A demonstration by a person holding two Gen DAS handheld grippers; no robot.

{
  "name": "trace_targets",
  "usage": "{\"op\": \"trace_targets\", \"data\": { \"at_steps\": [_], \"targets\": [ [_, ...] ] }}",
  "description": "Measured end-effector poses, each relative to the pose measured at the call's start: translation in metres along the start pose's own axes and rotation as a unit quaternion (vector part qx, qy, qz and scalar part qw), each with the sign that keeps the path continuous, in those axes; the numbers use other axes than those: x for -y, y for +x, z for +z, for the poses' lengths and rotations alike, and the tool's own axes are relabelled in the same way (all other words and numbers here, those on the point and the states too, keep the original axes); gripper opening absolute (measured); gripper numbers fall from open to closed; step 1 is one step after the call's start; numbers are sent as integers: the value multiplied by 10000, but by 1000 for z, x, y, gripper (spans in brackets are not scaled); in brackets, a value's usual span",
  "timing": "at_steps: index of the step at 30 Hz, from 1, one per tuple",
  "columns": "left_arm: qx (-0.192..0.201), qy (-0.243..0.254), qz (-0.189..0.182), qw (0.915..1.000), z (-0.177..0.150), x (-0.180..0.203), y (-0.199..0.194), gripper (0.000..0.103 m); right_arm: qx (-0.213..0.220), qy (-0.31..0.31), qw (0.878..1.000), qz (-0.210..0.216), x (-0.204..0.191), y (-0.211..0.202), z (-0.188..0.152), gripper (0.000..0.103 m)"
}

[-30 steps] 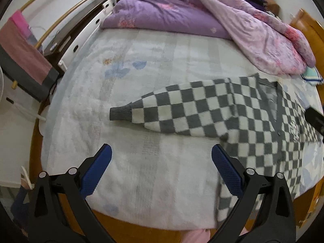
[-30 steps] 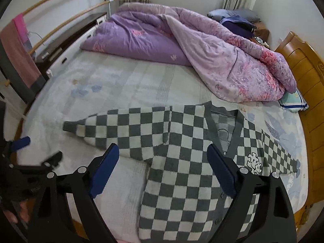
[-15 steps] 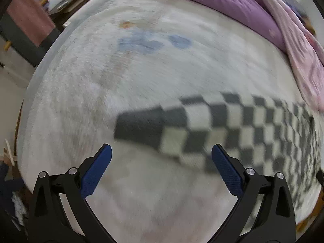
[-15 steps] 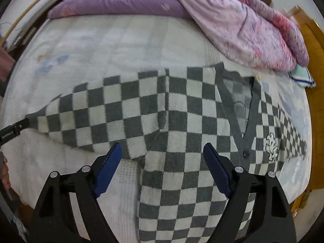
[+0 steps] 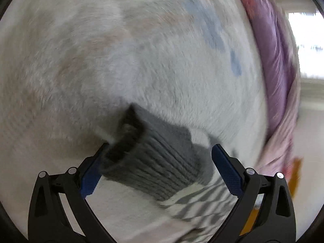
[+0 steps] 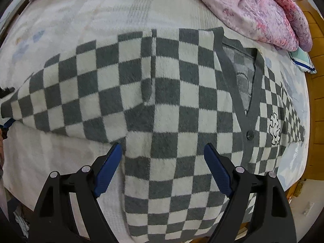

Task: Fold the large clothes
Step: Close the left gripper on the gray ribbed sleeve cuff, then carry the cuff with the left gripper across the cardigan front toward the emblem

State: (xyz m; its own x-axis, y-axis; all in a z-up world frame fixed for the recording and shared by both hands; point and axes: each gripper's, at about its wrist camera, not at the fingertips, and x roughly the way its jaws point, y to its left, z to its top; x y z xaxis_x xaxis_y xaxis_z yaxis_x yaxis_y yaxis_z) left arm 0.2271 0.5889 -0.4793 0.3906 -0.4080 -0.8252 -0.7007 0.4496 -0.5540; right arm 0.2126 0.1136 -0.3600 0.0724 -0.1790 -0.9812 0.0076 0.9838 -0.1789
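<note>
A grey-and-white checkered cardigan [image 6: 162, 93] lies spread flat on the bed, one sleeve stretched out to the left. In the left wrist view its grey ribbed cuff [image 5: 154, 162] lies right between the fingers of my left gripper [image 5: 160, 168], which is open and straddles the cuff. That view is blurred. My right gripper [image 6: 163, 168] is open and hovers low over the cardigan's body near the armpit of that sleeve. The left gripper's tip just shows at the far left edge of the right wrist view [image 6: 6, 124], at the cuff.
The white blanket of the bed [image 6: 60, 162] lies under the cardigan. A rumpled purple and pink quilt [image 6: 253, 10] is piled at the far side. A wooden headboard [image 6: 316, 81] stands at the right, with a small pillow [image 6: 301, 60] beside it.
Both grippers have moved down and in toward the cardigan. The left one swung onto the sleeve cuff; the right one came close over the body. Both stay open.
</note>
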Motion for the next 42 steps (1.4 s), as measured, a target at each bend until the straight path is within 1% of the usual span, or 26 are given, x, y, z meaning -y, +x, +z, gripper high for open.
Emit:
{"op": "trace_targets", "data": {
  "at_steps": [1, 2, 3, 4, 5, 7, 8, 9, 11, 14, 16, 17, 18, 19, 20, 21, 22, 23, 24, 25, 27, 32, 33, 37, 39, 42],
  "targets": [
    [21, -153, -153, 9998, 2, -4, -2, 93, -4, -14, 10000, -3, 0, 0, -1, 80],
    [88, -377, -299, 9988, 3, -10, -6, 81, -7, -36, 10000, -12, 0, 1, -2, 80],
    [121, -559, -371, 9977, 4, -15, -9, 44, -17, -67, 10000, -26, 0, 2, -3, 80],
    [96, -624, -355, 9974, 5, -17, -10, 33, -26, -89, 9999, -40, 0, 2, -3, 80],
    [78, -612, -341, 9975, 6, -16, -12, 31, -27, -114, 9999, -55, -1, 2, -4, 80],
    [145, -292, -146, 9994, 5, -5, -18, 23, 18, -141, 9999, -32, 0, 0, -5, 79],
    [196, -32, 54, 9998, 2, 5, -21, 20, 64, -156, 9999, 2, 0, -2, -5, 79],
    [275, 331, 331, 9985, -1, 20, -26, 11, 108, -166, 9998, 63, 1, -4, -6, 78],
    [409, 903, 763, 9921, -6, 43, -32, 10, 169, -131, 9995, 228, 4, -6, -5, 78],
    [679, 1643, 1226, 9764, -21, 75, -46, 10, 105, 20, 9989, 449, 12, -2, -2, 78],
    [936, 2214, 1555, 9581, -34, 103, -56, 10, 133, 95, 9972, 736, 19, -1, 1, 59],
    [1076, 2516, 1764, 9455, -41, 117, -59, 10, 111, 125, 9949, 994, 22, 1, 3, 43],
    [1221, 2812, 1961, 9314, -50, 131, -62, 10, 94, 194, 9925, 1200, 26, 4, 5, 33],
    [1316, 2989, 2054, 9226, -60, 137, -68, 10, 97, 259, 9910, 1307, 29, 6, 7, 32],
    [1402, 3152, 2111, 9146, -68, 149, -72, 10, 125, 317, 9894, 1409, 34, 9, 10, 26],
    [1495, 3325, 2153, 9059, -78, 163, -76, 10, 176, 327, 9878, 1515, 37, 11, 14, 16],
    [1567, 3455, 2201, 8987, -84, 170, -78, 10, 221, 324, 9865, 1589, 39, 12, 16, 12],
    [1665, 3611, 2283, 8887, -92, 181, -80, 10, 289, 321, 9840, 1728, 43, 14, 20, 6],
    [1763, 3760, 2373, 8782, -103, 194, -83, 10, 316, 336, 9814, 1862, 46, 18, 23, 3],
    [1802, 3852, 2405, 8726, -110, 206, -82, 10, 323, 356, 9793, 1964, 50, 22, 25, 2],
    [1880, 3974, 2388, 8658, -127, 226, -84, 10, 283, 399, 9749, 2173, 56, 37, 30, 2],
    [2001, 4118, 2394, 8562, -172, 265, -82, 10, 158, 413, 9653, 2573, 64, 79, 36, 2],
    [2019, 4123, 2396, 8555, -182, 272, -81, 10, 131, 378, 9640, 2630, 63, 87, 36, 2],
    [1960, 4165, 2223, 8595, -228, 306, -71, 10, -69, 254, 9611, 2749, 56, 117, 33, 2],
    [1933, 4298, 2164, 8550, -249, 320, -64, 10, -116, 265, 9600, 2785, 53, 129, 31, 2],
    [1796, 4548, 2041, 8481, -290, 347, -44, 10, -168, 593, 9496, 3075, 60, 138, 32, 0]
  ]
}}
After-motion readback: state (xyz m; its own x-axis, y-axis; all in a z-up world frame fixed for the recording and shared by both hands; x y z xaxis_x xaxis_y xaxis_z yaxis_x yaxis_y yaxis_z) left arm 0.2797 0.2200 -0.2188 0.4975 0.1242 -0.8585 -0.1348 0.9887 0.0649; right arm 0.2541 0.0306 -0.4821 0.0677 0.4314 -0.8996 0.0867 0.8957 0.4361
